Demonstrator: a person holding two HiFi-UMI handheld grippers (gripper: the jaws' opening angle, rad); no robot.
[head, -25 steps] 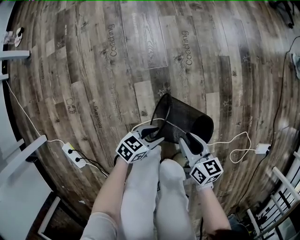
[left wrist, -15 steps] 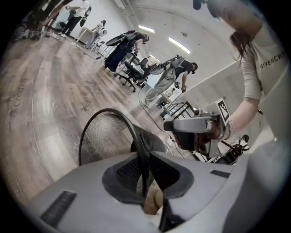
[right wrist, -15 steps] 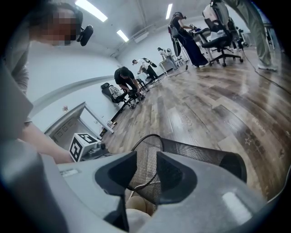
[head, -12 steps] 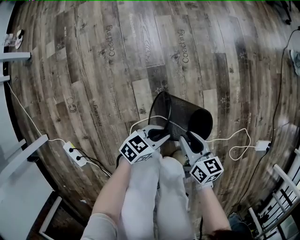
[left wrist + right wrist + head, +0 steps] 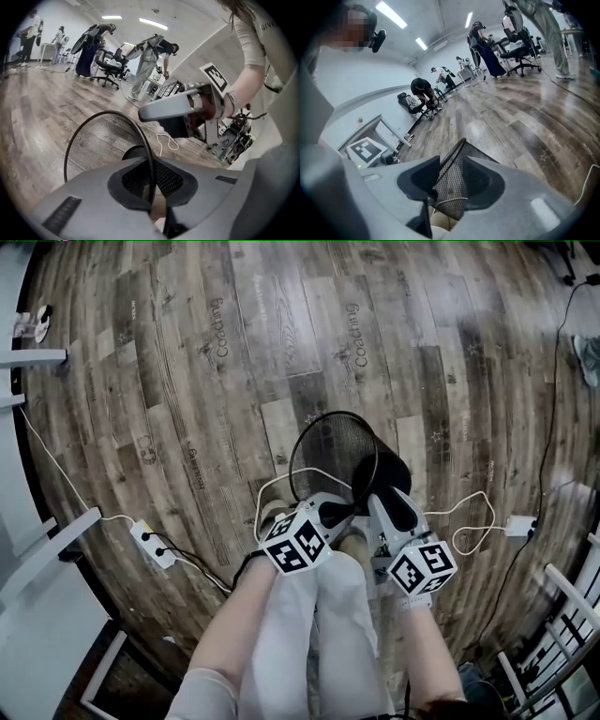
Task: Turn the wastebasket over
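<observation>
You wear pale grey trousers (image 5: 319, 643) at six o'clock of the head view, a white short-sleeved shirt (image 5: 248, 42) with dark lettering, and a pale wristband (image 5: 232, 99).

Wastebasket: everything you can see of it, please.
The wastebasket is round black wire mesh with a thin hoop rim and a darker base, apparently empty. It is tipped, mouth up and left in the head view, base to the right, over the wood floor. The left gripper is shut on the rim. The right gripper has the mesh wall near the base between its opening jaws. Floor contact can't be told.
</observation>
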